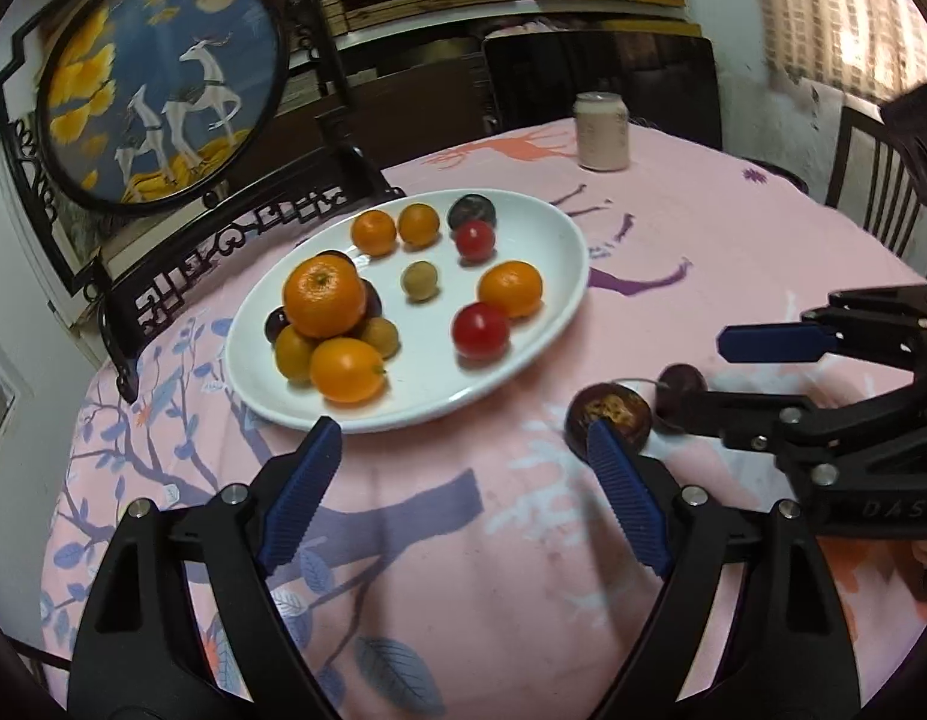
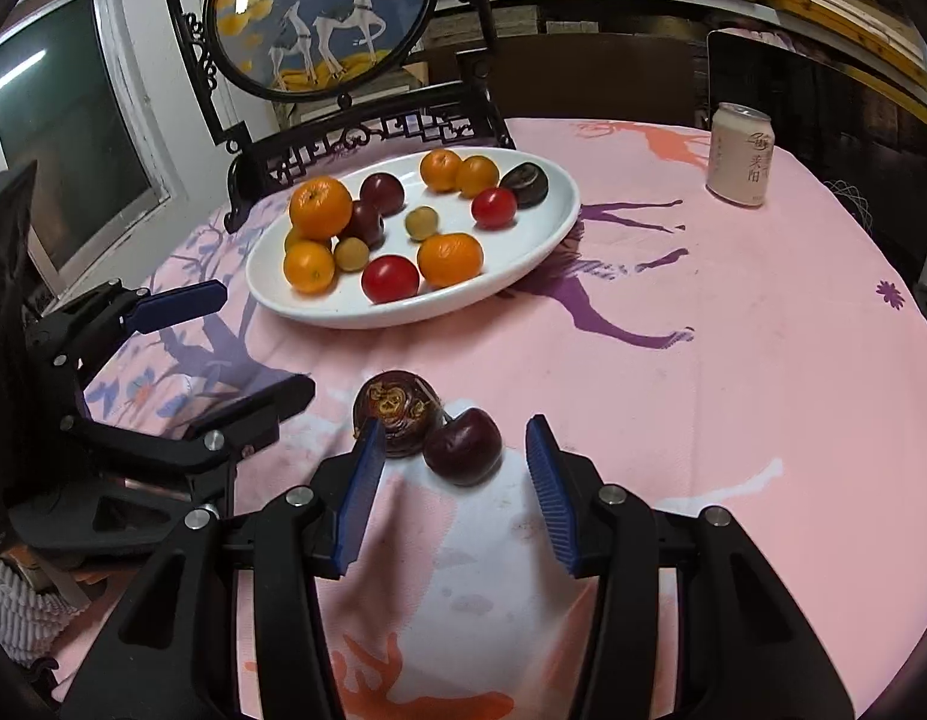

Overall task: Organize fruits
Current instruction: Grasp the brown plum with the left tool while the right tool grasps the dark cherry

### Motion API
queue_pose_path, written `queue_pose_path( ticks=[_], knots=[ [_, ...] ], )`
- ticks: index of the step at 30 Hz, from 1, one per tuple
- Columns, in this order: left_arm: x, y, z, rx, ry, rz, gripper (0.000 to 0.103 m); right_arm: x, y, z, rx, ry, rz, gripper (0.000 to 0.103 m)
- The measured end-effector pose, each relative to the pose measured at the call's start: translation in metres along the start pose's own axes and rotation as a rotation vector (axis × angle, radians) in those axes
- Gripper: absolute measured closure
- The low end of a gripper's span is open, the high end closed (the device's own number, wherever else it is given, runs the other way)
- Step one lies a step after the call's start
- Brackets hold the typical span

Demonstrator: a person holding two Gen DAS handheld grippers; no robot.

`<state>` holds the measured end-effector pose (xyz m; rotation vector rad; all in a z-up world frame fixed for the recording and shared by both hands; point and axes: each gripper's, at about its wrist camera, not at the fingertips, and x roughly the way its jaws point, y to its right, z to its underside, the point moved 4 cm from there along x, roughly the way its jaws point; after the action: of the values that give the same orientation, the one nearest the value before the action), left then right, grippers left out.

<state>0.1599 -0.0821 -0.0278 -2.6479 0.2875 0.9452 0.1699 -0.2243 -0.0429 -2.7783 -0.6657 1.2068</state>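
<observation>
A white oval plate [image 1: 559, 300] [image 2: 541, 240] holds several oranges, red tomatoes, dark plums and small tan fruits. On the pink cloth in front of it lie a dark flat fruit [image 1: 619, 408] [image 2: 397, 408] and a dark cherry [image 2: 463, 447] [image 1: 682, 381], touching each other. My right gripper [image 2: 457, 450] [image 1: 655, 384] is open, its fingers either side of the cherry, not closed on it. My left gripper [image 1: 463, 450] [image 2: 265, 342] is open and empty, in front of the plate, its right finger beside the flat fruit.
A pale drink can [image 1: 601, 132] [image 2: 739, 156] stands at the far side of the table. A black carved stand with a round deer picture [image 1: 163, 78] [image 2: 319, 12] stands behind the plate. Dark chairs [image 1: 883, 180] ring the table.
</observation>
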Motion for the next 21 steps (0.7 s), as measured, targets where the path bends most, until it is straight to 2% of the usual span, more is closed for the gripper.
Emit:
queue_pose_path(
  ticks=[7, 11, 13, 15, 17, 21],
  knots=[
    [0.006, -0.005, 0.002, -0.023, -0.036, 0.024, 0.015, 0.01, 0.005, 0.003, 0.043, -0.017, -0.003, 0.054],
    [0.007, 0.001, 0.005, 0.0, -0.046, 0.028, 0.014, 0.018, 0.011, 0.004, 0.101, -0.039, -0.028, 0.056],
    [0.008, 0.005, 0.006, 0.02, -0.048, 0.026, 0.013, 0.02, 0.014, 0.004, 0.124, -0.049, -0.043, 0.067],
    [0.009, 0.009, 0.007, 0.034, -0.052, 0.027, 0.013, 0.023, 0.016, 0.004, 0.138, -0.061, -0.044, 0.071],
    [0.01, 0.012, 0.008, 0.042, -0.055, 0.03, 0.013, 0.022, 0.017, 0.003, 0.133, -0.059, -0.04, 0.072],
    [0.01, 0.02, 0.006, 0.043, -0.044, 0.053, 0.013, 0.004, 0.024, -0.006, 0.142, 0.006, -0.013, 0.072]
  ],
)
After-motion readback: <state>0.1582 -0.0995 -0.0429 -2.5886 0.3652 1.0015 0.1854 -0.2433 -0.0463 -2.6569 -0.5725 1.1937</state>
